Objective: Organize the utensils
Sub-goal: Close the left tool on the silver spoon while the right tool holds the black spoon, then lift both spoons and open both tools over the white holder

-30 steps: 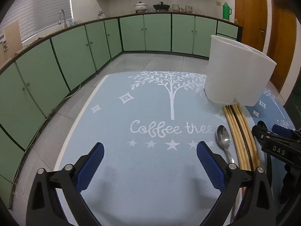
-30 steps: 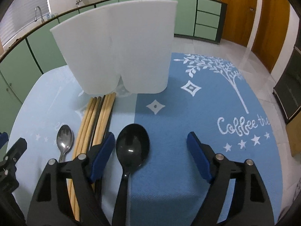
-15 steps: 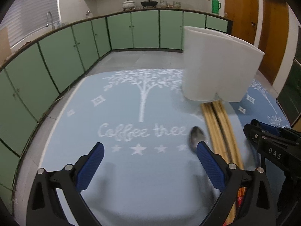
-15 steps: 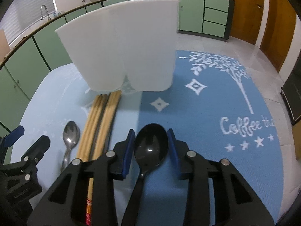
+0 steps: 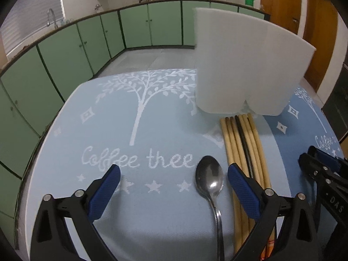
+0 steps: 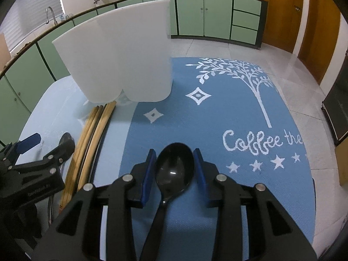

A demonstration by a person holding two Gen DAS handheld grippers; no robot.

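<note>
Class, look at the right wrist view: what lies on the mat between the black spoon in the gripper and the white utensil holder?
Only bare blue mat with its white diamond prints separates the black spoon from the white holder; the right wrist view shows this.

Black spoon [image 6: 174, 169], steel spoon [image 5: 209, 178] and wooden chopsticks [image 5: 241, 143] lie before upright white holder [image 5: 245, 65].

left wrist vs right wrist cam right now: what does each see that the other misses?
Left wrist only: the whole metal spoon lying between the open left gripper's fingers, and the light blue mat with its tree print.

Right wrist only: the black spoon, its bowl between the closed-in fingers of the right gripper, on the darker blue mat.

Both: the white utensil holder, empty as far as either view shows, the chopsticks lying in front of it, and the green kitchen cabinets behind.
</note>
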